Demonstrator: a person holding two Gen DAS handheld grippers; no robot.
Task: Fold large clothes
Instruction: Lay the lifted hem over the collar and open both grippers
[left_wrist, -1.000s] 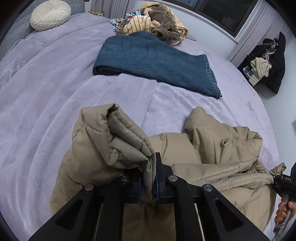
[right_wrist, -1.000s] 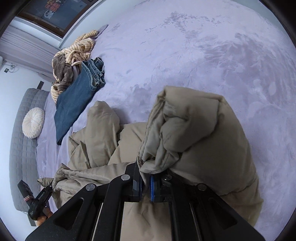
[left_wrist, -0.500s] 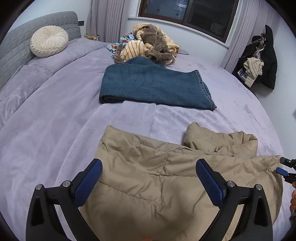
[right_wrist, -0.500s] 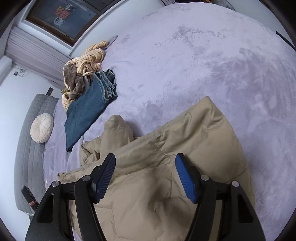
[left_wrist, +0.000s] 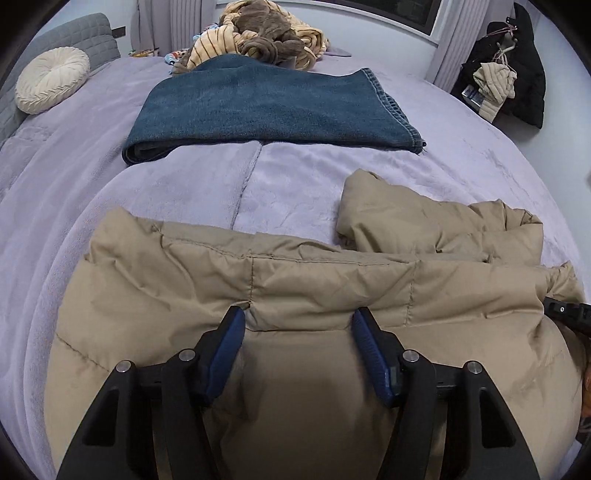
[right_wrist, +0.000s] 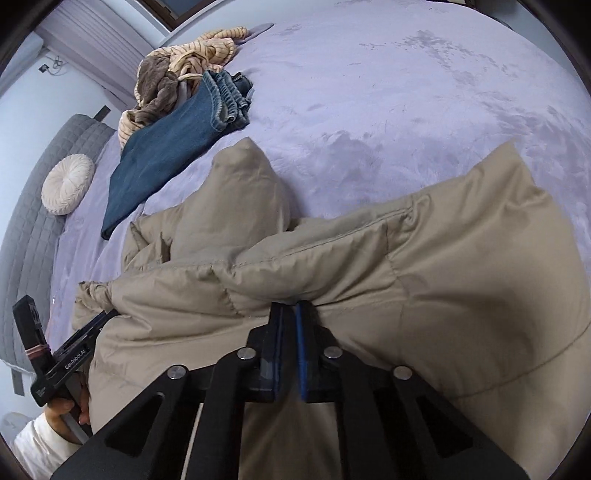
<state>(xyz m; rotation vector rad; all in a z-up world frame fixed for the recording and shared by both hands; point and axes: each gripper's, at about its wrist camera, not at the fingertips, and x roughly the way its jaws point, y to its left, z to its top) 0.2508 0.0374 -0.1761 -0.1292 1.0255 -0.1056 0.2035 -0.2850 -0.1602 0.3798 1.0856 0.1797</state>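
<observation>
Jacket (left_wrist: 295, 280) now flat on bed (left_wrist: 74, 177)

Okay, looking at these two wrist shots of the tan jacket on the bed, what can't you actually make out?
- Tan puffer jacket: its near part is cut off by the bottom edge and covered by the gripper bodies, in both views.
- Right gripper: jaws look shut; whether they pinch jacket fabric is unclear, since the puffed edge hides the tips.
- Left gripper: jaws closing, nothing pinched yet.
- Clothes pile behind the folded jeans: tangled, single garments cannot be told apart.
</observation>
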